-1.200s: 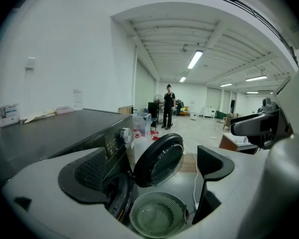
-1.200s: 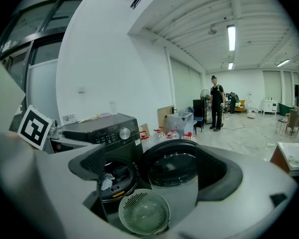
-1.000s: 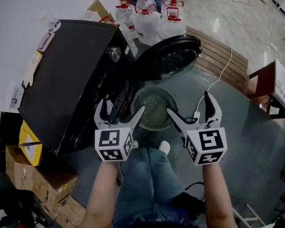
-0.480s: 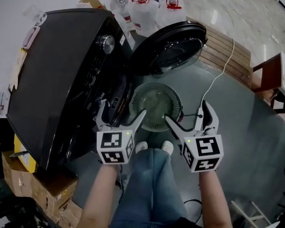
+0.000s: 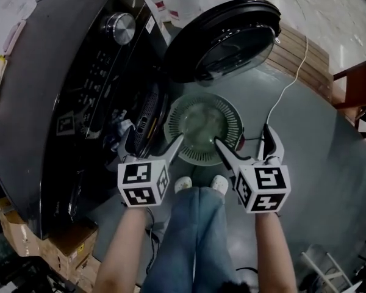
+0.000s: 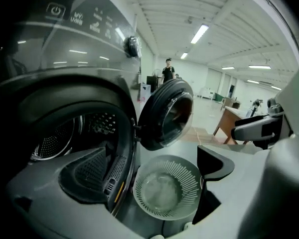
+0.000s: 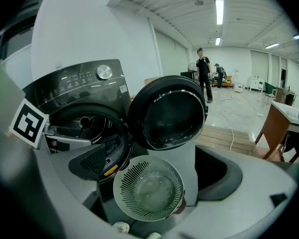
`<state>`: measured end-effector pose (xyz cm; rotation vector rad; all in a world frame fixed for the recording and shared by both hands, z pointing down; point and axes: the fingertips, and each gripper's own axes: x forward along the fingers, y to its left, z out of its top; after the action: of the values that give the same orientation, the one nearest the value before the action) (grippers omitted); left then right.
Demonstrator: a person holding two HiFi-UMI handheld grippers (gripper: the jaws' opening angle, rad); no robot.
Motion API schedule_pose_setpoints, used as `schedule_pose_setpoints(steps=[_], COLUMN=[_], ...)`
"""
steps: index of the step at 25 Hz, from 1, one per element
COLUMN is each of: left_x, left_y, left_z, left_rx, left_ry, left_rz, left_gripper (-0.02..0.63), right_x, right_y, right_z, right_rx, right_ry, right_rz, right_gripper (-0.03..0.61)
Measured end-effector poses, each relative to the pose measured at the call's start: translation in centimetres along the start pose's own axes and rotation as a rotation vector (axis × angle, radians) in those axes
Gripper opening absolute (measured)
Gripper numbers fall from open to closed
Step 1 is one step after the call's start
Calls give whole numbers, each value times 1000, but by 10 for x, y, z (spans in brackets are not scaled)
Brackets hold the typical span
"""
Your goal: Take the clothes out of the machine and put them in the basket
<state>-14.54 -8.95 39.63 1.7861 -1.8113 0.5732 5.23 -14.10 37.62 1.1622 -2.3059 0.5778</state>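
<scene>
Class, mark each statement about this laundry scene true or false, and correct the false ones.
1. The washing machine door is shut. False: it stands swung open.
2. The basket holds no clothes. True.
3. The left gripper is clamped on a shirt. False: its jaws are apart with nothing between them.
4. The right gripper is open. True.
5. The basket sits on top of the machine. False: it stands on the floor, in front of the machine, by the open door.
</scene>
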Motion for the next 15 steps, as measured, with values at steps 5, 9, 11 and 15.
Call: schedule_pose_setpoints(steps=[5, 9, 11, 15], left_x=[27, 44, 52, 67], left_y=[19, 37, 48, 72], left_z=[-29, -50, -62, -87], left_rx=[-37, -35, -16, 44], left_ry=[47, 87, 114, 162], left_rz=[27, 58, 72, 113], left_gripper=[566, 567, 566, 566], right_x=[32, 51, 59, 78], right_y=[-6, -7, -5, 0], right_z=[-32, -60, -74, -103], right_rx=[49, 99, 116, 94], right_ry=[79, 147, 174, 233], right_rz=[-17, -15, -8, -13], right_gripper=[555, 554, 554, 549])
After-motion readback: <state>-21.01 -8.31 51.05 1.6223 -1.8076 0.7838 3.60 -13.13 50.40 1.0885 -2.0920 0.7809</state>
